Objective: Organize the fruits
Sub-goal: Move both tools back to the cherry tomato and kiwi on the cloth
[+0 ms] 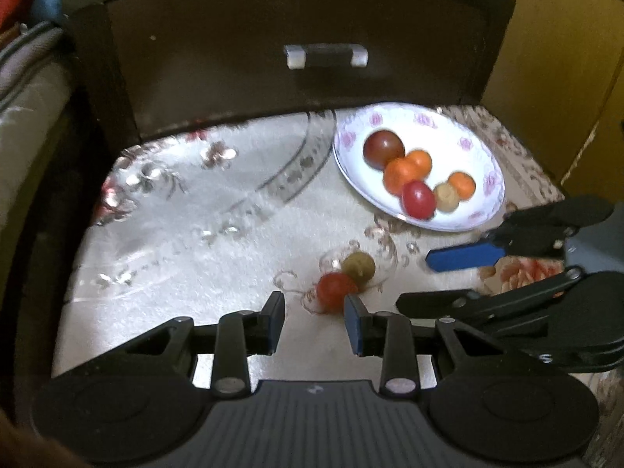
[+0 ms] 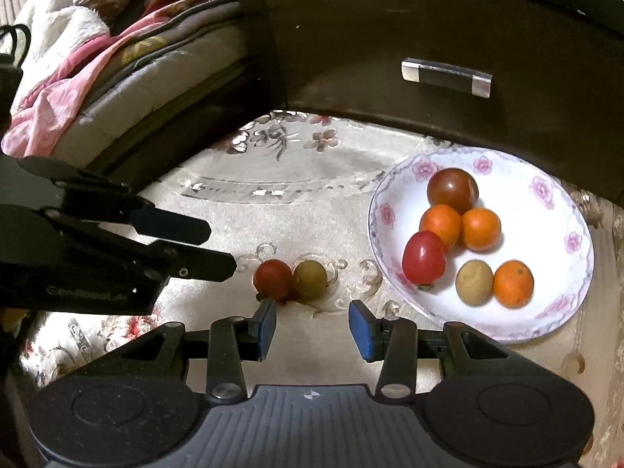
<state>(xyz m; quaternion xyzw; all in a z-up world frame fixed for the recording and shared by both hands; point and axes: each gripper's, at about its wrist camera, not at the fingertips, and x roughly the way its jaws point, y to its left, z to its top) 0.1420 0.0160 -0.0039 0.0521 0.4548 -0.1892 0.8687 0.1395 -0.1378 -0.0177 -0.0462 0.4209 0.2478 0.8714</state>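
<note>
A white floral plate (image 2: 553, 304) (image 1: 479, 148) holds a dark red tomato (image 2: 452, 190), three oranges (image 2: 440, 223), a red cherry tomato (image 2: 423, 257) and a tan round fruit (image 2: 474, 282). On the cloth, a small red tomato (image 2: 272, 279) (image 1: 334, 290) touches a green-brown round fruit (image 2: 310, 279) (image 1: 358, 267). My left gripper (image 1: 314, 321) is open and empty, just short of the red tomato. My right gripper (image 2: 312, 329) is open and empty, just short of the two loose fruits. Each gripper shows in the other's view: the right (image 1: 460, 277), the left (image 2: 195, 249).
A dark wooden drawer front with a metal handle (image 2: 446, 77) (image 1: 325, 55) stands right behind the plate. The floral cloth (image 2: 280, 195) covers the surface. A bed with blankets (image 2: 97, 78) lies at the left. A yellow cupboard (image 1: 565, 58) stands at the right.
</note>
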